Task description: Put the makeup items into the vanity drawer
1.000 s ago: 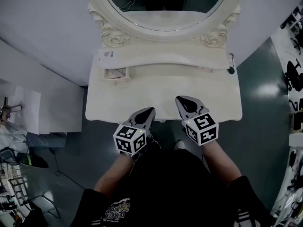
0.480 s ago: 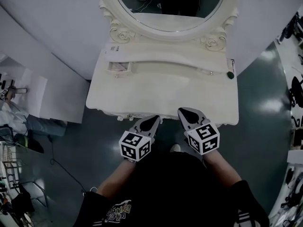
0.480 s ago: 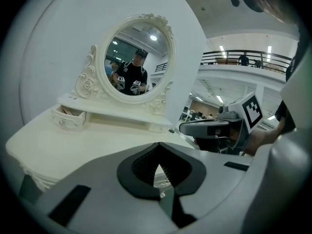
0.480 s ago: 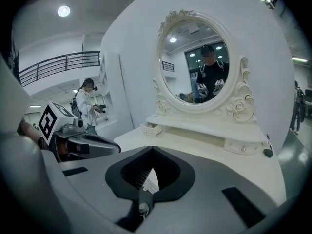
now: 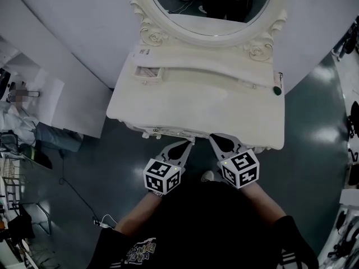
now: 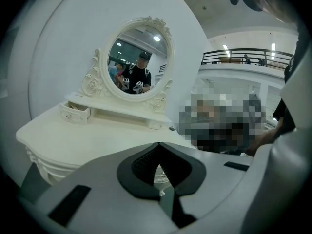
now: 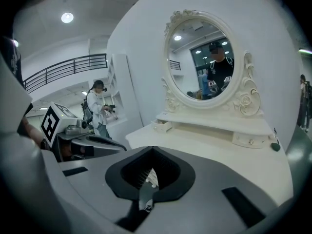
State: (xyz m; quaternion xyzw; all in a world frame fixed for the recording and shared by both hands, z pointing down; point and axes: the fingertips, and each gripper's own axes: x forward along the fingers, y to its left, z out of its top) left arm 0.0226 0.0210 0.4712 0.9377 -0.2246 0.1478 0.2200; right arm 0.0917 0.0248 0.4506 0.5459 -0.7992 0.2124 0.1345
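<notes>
A white vanity table (image 5: 196, 108) with an oval mirror (image 5: 210, 7) stands before me. Its small left drawer (image 5: 148, 73) is pulled open, and something pale pinkish lies inside. A small dark green item (image 5: 276, 91) rests at the table's far right end, also in the right gripper view as the green item (image 7: 276, 146). My left gripper (image 5: 182, 145) and right gripper (image 5: 216, 140) hover at the table's front edge, both shut and empty. In the left gripper view the open drawer (image 6: 75, 112) is far left; in the right gripper view the drawer (image 7: 162, 126) is mid-frame.
A second small drawer (image 7: 248, 140) on the right of the shelf is closed. A person (image 7: 97, 106) stands by white shelving to the left. Dark glossy floor (image 5: 314, 144) surrounds the table, with cables (image 5: 104, 223) at lower left.
Both grippers have drawn back from over the tabletop to its front edge. The view has shifted, so the vanity sits farther right in the frame. Jaws stay shut.
</notes>
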